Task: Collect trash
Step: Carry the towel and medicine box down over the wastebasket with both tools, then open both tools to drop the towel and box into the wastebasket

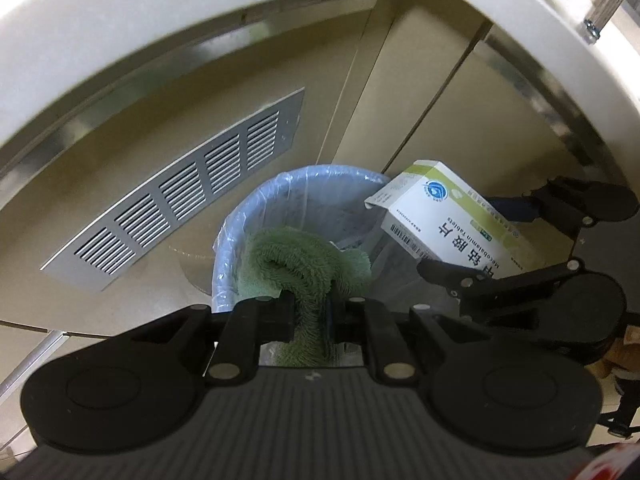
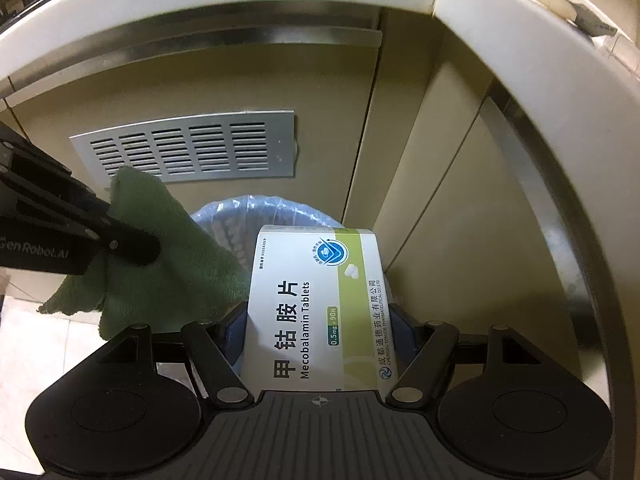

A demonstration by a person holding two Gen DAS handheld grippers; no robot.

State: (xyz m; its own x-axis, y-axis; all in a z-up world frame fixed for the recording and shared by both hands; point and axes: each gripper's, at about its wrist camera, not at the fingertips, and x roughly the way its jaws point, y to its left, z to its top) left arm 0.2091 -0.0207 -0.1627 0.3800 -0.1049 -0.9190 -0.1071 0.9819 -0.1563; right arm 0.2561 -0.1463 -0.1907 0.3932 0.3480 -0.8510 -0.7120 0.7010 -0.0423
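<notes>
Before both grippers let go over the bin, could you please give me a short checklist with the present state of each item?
1. Left gripper shut on the green cloth: ok.
2. Right gripper clamped on the tablet box: ok.
3. Cloth over the mouth of the lined bin: ok.
4. Box fully over the bin's mouth: cannot tell; in the left wrist view it sits at the right rim.
5. Liner folded over the rim: ok.
6. Room left inside the bin: cannot tell, the cloth and box hide it.

The medicine box (image 2: 320, 308) reads "Mecobalamin Tablets"; the left tool (image 2: 132, 246) reads "GenRobot.AI".
</notes>
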